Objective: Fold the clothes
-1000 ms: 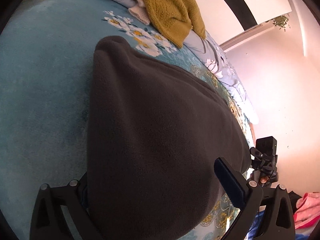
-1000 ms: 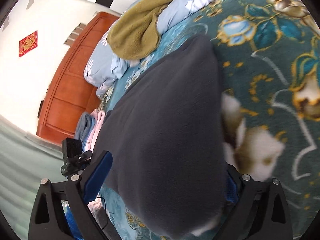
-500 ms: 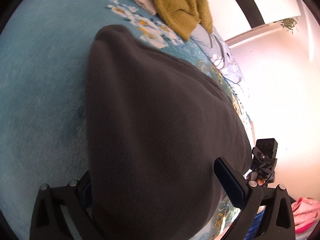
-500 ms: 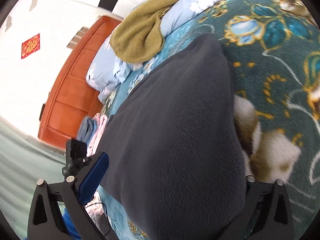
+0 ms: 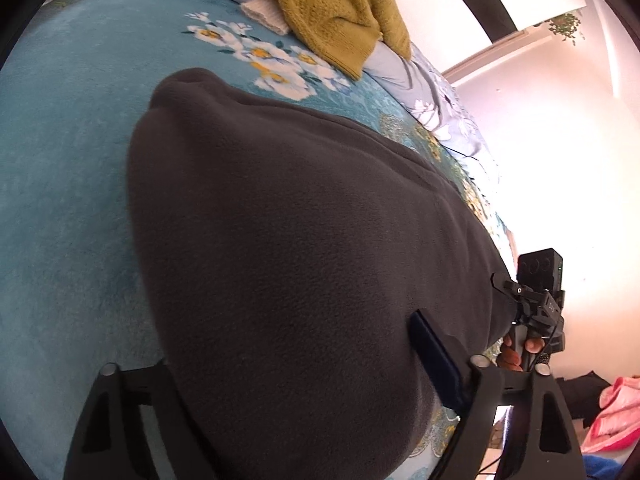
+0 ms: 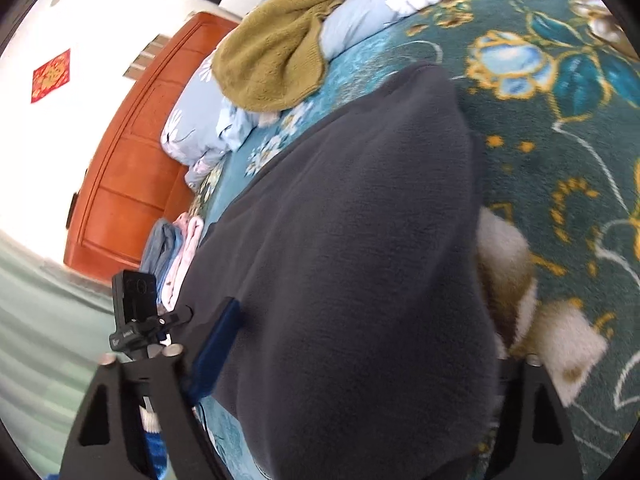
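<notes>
A dark grey fleece garment (image 5: 288,240) lies spread across the teal floral bedspread (image 5: 60,200). It fills the space between the jaws of my left gripper (image 5: 296,376); one blue pad (image 5: 434,360) lies on top of the cloth, and the other finger is hidden under it. In the right wrist view the same garment (image 6: 352,260) fills my right gripper (image 6: 356,344), with one blue pad (image 6: 216,348) beside the cloth edge. Both grippers hold the near hem. The right gripper's body shows in the left wrist view (image 5: 538,304).
A mustard knitted sweater (image 5: 336,4) lies on light blue bedding (image 6: 360,12) at the far end of the bed. Folded blue and pink clothes (image 6: 176,248) sit at the bed's edge by a wooden headboard (image 6: 132,160). Pink cloth (image 5: 612,412) lies on the floor.
Both grippers have drawn back a little with the hem. More of the bedspread and the sweater shows beyond the garment's far edge.
</notes>
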Motion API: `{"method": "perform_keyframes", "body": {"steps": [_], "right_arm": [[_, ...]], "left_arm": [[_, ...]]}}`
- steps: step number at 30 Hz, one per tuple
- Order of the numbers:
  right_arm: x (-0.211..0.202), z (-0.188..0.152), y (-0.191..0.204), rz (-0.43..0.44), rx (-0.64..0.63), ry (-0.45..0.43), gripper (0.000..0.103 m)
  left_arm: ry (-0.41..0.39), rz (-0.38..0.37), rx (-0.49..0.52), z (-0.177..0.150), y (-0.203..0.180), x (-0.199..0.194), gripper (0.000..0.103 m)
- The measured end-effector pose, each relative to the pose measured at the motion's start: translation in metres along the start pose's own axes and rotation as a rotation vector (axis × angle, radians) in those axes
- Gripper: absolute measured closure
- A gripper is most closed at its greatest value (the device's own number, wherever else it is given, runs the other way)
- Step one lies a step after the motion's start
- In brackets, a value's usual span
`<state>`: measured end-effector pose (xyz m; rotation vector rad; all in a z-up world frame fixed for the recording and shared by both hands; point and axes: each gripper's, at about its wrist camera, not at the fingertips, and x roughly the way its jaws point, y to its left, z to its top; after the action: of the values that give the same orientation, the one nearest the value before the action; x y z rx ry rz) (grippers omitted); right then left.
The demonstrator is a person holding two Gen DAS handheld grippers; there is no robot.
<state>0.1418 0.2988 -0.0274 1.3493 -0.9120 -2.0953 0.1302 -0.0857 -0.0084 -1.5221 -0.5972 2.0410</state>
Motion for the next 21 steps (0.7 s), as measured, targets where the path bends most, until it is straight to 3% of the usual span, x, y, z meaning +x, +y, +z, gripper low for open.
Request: {"method": "perform_keyframes", "body": {"steps": [1,8,21], "right_arm": [[0.000,-0.001,-0.002,-0.013,0.011,0.000,0.033],[-0.006,-0.003,0.010,-0.026,-0.001,-0.004,0.053],[-0.022,0.007,0.081,0.057,-0.139,-0.002,0.057]], "left_arm": [[-0.004,0.011,-0.002,-0.001,0.000,-0.001,0.027],[-0.069,0.036,0.004,-0.013,-0.012,-0.013,0.041],[-0.221,-0.085,-0.015,-0.032,-0.010,-0.083,0.044]]}}
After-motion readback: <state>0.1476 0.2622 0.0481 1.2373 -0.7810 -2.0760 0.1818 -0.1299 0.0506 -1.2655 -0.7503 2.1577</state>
